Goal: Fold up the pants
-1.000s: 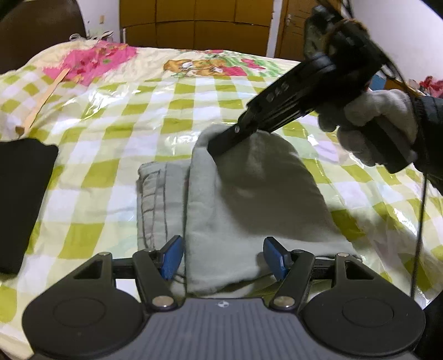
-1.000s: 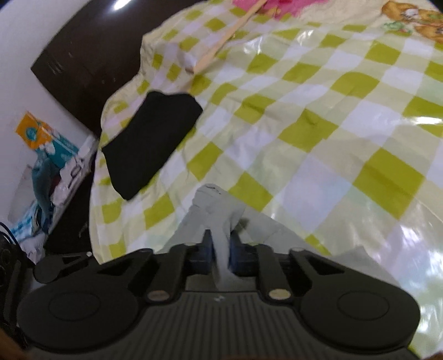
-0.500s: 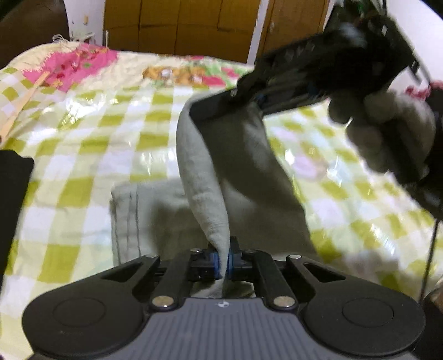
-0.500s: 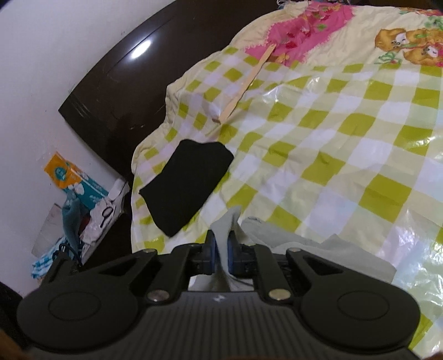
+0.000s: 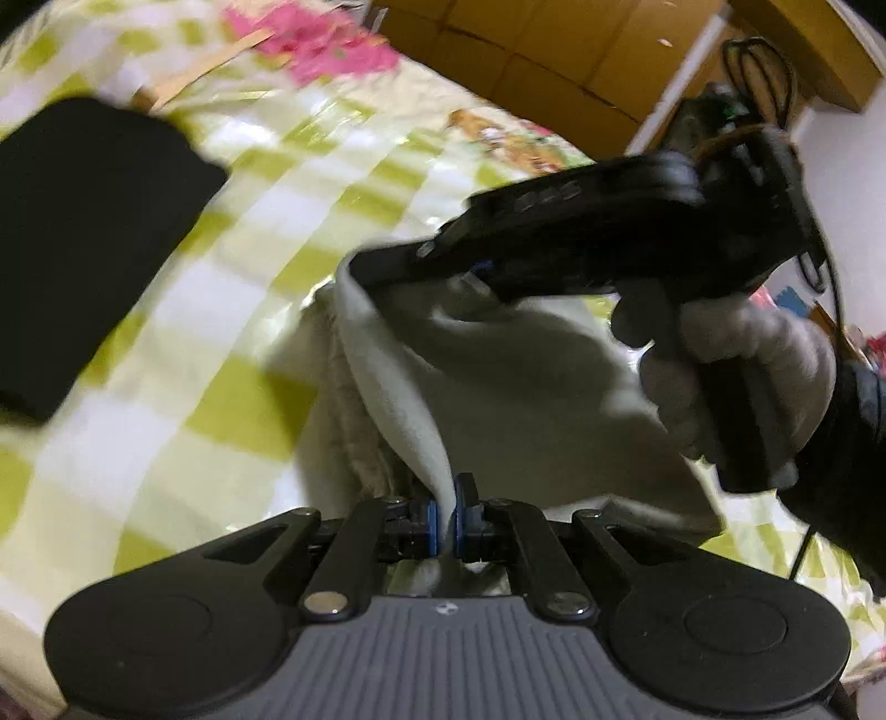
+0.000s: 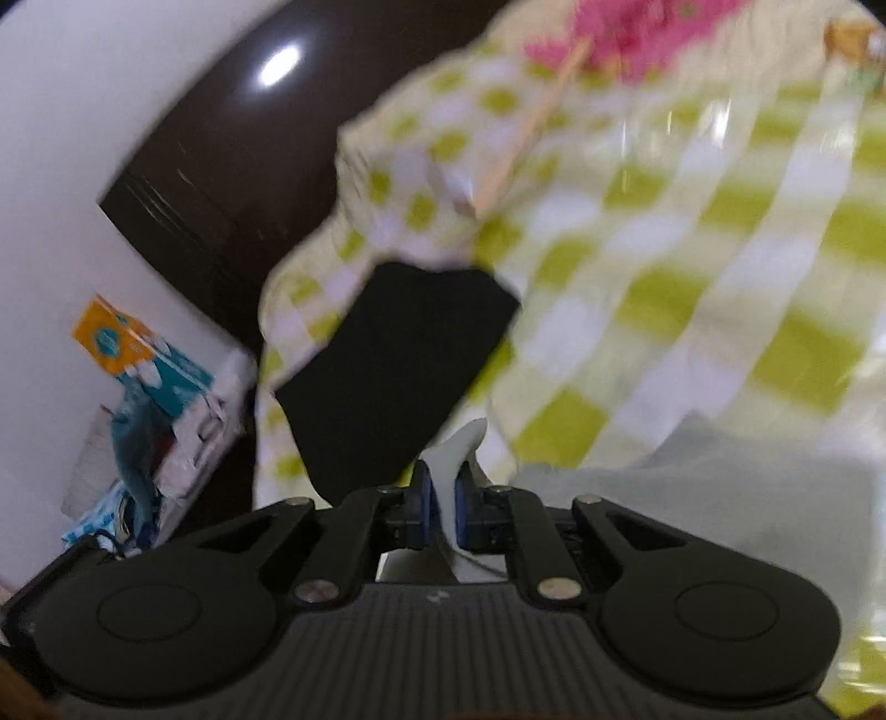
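Pants (image 5: 498, 365): pale grey, lying mid-bed on the green-and-white checked bedspread (image 5: 232, 310); we see one layer lifted, with a ribbed band still flat beneath it.
Left tool (image 5: 447, 518): closed tight, its blue pads pinching the near edge of the lifted layer.
Right tool (image 5: 387, 266): closed too, clamped on the far corner of that same layer and held by a gloved hand (image 5: 742, 365).
Step in hand: we judge this to be carrying the raised layer across to lay a fold.
Doing it well: we should keep both pinches level and the edge between them taut, travel together so the cloth does not twist, and lower it until edge meets edge before letting go.
Risk: a slack middle would likely bunch under the fold.
Left wrist view only: both tools at once, the hanging span of fabric, the wooden wardrobe (image 5: 554, 50).
Right wrist view only: the fabric tip rising between the right tool's pads (image 6: 459, 443), the dark headboard (image 6: 232, 183), an orange-and-teal box (image 6: 127, 349) off the bed.
Both views: a folded black garment (image 6: 398, 365) near the bed's edge, apart from the pants.
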`<action>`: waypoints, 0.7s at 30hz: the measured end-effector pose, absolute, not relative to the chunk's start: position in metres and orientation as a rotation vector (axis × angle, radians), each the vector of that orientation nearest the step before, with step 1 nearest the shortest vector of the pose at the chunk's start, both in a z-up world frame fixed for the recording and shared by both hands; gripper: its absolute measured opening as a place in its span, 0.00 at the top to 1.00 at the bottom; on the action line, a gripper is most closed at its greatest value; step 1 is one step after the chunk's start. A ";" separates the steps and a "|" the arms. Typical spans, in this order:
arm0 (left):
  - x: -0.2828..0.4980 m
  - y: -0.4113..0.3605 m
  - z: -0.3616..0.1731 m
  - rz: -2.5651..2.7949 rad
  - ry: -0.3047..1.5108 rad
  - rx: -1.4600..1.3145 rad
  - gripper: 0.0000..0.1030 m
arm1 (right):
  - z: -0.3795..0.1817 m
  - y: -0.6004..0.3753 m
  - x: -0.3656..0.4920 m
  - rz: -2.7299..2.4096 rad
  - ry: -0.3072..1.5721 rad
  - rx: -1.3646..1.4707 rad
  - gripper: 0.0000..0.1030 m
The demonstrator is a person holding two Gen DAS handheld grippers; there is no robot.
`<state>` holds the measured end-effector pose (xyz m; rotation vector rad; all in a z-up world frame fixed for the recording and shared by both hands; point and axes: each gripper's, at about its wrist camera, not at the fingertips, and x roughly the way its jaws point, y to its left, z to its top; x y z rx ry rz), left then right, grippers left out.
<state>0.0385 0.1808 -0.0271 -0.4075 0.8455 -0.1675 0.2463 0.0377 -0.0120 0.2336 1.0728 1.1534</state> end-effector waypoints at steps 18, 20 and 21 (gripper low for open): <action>0.031 0.202 -0.010 -0.130 0.814 -0.333 0.51 | 0.021 -0.018 0.231 0.980 0.887 0.265 0.62; 0.032 0.198 -0.001 -0.129 0.783 -0.285 0.51 | 0.027 -0.036 0.210 0.972 0.882 0.239 0.57; 0.035 0.195 0.004 -0.134 0.760 -0.261 0.51 | 0.026 -0.044 0.198 0.966 0.897 0.224 0.56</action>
